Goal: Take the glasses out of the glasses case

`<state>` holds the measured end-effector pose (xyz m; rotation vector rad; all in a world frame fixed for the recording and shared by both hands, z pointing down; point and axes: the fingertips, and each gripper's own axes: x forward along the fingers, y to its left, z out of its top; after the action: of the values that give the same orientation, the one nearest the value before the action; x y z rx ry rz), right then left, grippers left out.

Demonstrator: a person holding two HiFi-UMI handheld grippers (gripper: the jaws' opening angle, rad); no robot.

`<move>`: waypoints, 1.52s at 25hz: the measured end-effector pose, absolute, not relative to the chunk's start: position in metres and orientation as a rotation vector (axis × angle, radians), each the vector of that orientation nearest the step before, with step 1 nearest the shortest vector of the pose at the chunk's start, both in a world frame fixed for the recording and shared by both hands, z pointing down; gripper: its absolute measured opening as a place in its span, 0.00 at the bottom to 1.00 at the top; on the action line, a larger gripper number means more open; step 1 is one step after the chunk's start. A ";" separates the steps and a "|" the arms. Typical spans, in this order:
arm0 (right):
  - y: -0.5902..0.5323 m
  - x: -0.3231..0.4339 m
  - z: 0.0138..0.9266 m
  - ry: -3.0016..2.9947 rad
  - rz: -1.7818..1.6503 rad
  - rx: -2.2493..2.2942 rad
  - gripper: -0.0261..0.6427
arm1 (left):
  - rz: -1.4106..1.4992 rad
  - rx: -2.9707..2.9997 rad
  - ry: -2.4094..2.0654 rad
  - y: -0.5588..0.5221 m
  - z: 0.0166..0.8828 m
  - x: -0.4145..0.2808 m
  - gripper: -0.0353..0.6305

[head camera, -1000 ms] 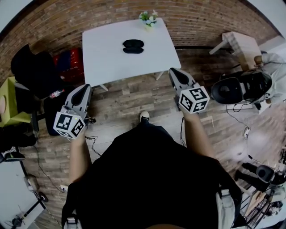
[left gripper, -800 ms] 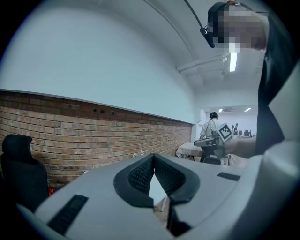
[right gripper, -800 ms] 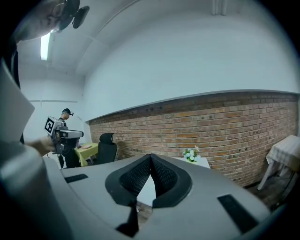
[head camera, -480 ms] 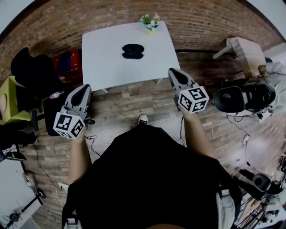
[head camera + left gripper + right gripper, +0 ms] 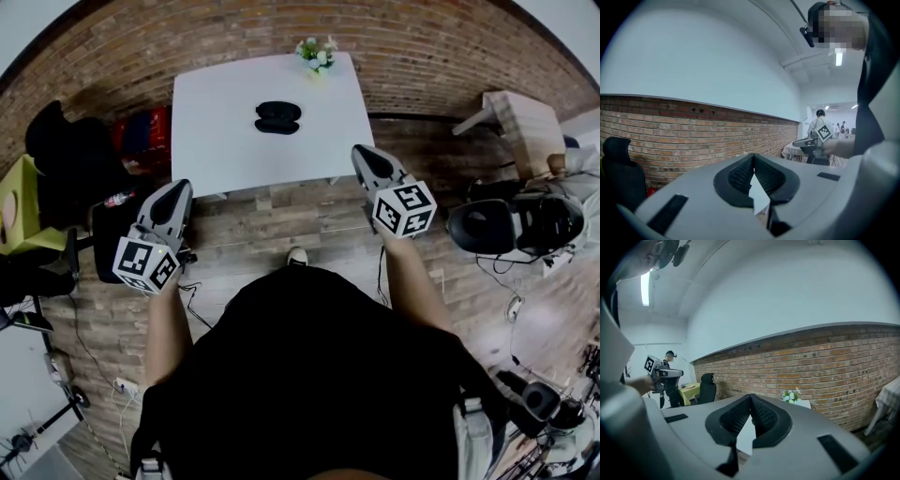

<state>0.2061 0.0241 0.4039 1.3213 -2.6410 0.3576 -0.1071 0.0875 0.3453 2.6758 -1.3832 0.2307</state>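
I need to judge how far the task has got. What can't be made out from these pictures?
Head view: the glasses case on the white table is too small to show whether glasses are inside.
Left gripper view: the left gripper itself hides the case.
Right gripper view: the right gripper itself hides the case; only the flowers and a sliver of the table show.

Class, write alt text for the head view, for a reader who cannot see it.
A person stands on a wooden floor, holding the left gripper and right gripper short of a white table. A black glasses case lies on it, flowers at its far edge.
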 end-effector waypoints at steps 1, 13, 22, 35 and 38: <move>0.021 0.207 0.404 -2.644 0.357 1.315 0.06 | 0.230 2.673 -1.390 0.086 0.345 -0.106 0.07; -0.008 0.216 0.405 -2.672 0.352 1.257 0.06 | 0.235 2.650 -1.437 0.069 0.343 -0.094 0.07; -0.023 0.210 0.409 -2.675 0.358 1.219 0.06 | 0.221 2.625 -1.446 0.061 0.349 -0.092 0.07; -0.040 0.209 0.416 -2.653 0.365 1.239 0.06 | 0.205 2.633 -1.424 0.039 0.359 -0.095 0.07; -0.049 0.206 0.416 -2.640 0.359 1.240 0.06 | 0.189 2.633 -1.419 0.026 0.360 -0.099 0.07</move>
<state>0.2057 -0.0490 0.4156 1.2404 -2.6403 0.3586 -0.0995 0.0257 0.3596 2.6335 -1.4194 0.1891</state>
